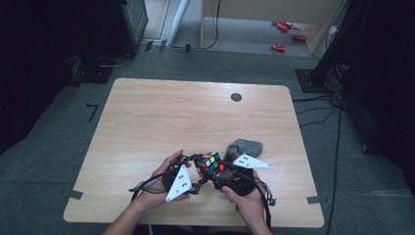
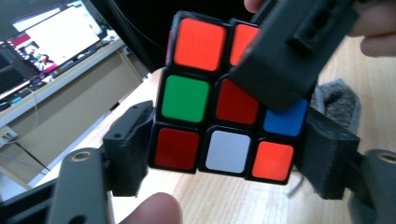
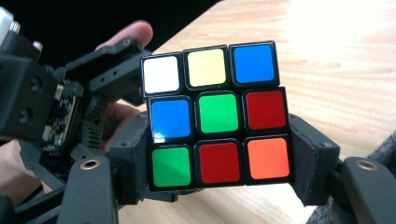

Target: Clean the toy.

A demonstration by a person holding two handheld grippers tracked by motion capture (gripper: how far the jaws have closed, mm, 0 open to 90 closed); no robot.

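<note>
A scrambled colour cube [image 1: 211, 163] is held just above the table's near edge, between both hands. My left gripper [image 1: 195, 165] comes from the left and is shut on it; in the left gripper view its jaws clamp the bottom row of the cube [image 2: 224, 93]. My right gripper [image 1: 219, 175] comes from the right and is shut on the same cube [image 3: 217, 116], its jaws pressing the lower row on both sides. The right gripper's jaw crosses the cube's upper right in the left gripper view.
A grey crumpled cloth [image 1: 244, 147] lies just behind the right hand. A dark round grommet [image 1: 236, 97] sits near the wooden table's [image 1: 161, 117] far edge. Cables and red objects [image 1: 283, 29] lie on the floor beyond.
</note>
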